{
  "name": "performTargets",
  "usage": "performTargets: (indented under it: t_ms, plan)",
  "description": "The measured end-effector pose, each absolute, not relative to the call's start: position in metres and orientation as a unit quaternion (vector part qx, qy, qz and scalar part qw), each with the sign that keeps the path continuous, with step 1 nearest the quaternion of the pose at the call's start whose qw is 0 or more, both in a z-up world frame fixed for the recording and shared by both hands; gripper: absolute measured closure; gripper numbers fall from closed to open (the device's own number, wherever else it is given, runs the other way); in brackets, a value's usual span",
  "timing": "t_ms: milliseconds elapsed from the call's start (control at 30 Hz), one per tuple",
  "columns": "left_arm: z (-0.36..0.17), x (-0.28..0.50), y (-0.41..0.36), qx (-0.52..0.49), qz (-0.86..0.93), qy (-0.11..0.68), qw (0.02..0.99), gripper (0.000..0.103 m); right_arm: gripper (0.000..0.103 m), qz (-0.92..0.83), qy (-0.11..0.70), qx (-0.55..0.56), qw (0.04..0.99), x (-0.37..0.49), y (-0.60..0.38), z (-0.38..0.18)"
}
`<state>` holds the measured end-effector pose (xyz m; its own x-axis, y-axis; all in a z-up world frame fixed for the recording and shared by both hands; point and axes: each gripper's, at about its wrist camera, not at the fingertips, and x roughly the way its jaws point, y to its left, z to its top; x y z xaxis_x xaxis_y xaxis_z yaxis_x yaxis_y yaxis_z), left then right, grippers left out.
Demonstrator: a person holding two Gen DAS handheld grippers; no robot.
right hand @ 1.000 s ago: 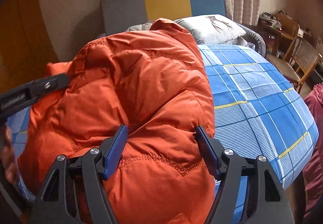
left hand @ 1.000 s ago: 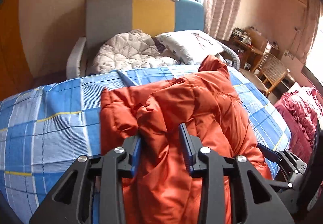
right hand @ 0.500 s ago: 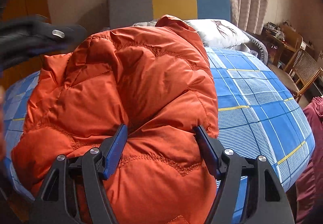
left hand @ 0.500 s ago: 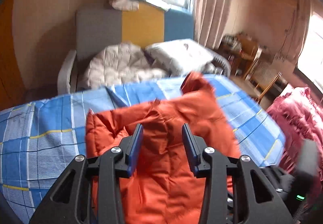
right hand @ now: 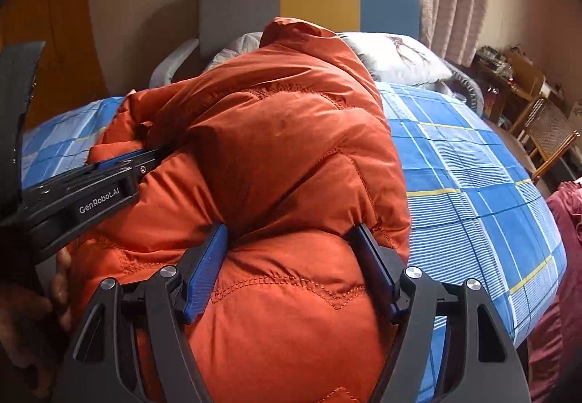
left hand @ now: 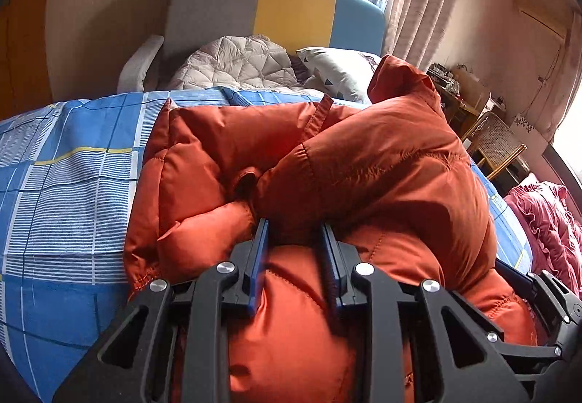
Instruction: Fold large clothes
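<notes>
An orange puffer jacket lies bunched on the bed's blue plaid sheet; it also fills the right wrist view. My left gripper is pushed into the jacket's near edge, its blue pads squeezing a fold of the padding. My right gripper straddles a thick roll of the jacket at its near right edge, jaws wide but pressed into the fabric. The left gripper's body also shows in the right wrist view, its tips buried in the jacket.
The blue plaid sheet stretches right of the jacket. At the bed's head are a grey quilt, a white pillow and a grey-yellow-blue headboard. A wicker chair and a maroon blanket stand to the right.
My left gripper dropped back onto the jacket and its pads narrowed around a fold. The jacket's right half is now piled higher over the middle. The right gripper kept its hold.
</notes>
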<state>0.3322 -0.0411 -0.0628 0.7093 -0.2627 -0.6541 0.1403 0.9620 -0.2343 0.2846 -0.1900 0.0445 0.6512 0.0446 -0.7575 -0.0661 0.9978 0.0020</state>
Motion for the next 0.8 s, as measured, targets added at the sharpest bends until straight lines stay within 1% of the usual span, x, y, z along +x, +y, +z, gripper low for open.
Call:
performTargets:
  t_ms: [267,367,533,600,700,767,800]
  plan:
    - [-0.050,0.314,-0.041,-0.073,-0.085,0.356,0.928,0.075,0.032,-0.013,0.407,-0.009,0.913,0.271,-0.185,0.057]
    - [-0.043,0.301,-0.041,-0.067,-0.080,0.348,0.932,0.068,0.029,-0.025,0.405,0.009,0.914,0.263,-0.189,0.063]
    - [-0.033,0.285,-0.040,-0.054,-0.075,0.338,0.937,0.057,0.028,-0.037,0.405,0.032,0.913,0.248,-0.195,0.074]
    - [-0.028,0.275,-0.040,-0.047,-0.073,0.330,0.940,0.050,0.026,-0.041,0.402,0.038,0.914,0.240,-0.197,0.077]
    - [-0.022,0.264,-0.038,-0.043,-0.069,0.322,0.943,0.044,0.025,-0.044,0.397,0.038,0.916,0.231,-0.197,0.081]
    - [-0.019,0.257,-0.037,-0.043,-0.068,0.320,0.944,0.041,0.019,-0.048,0.393,0.037,0.917,0.224,-0.198,0.084]
    - [-0.017,0.252,-0.037,-0.041,-0.065,0.318,0.945,0.038,0.019,-0.049,0.391,0.036,0.918,0.221,-0.199,0.086]
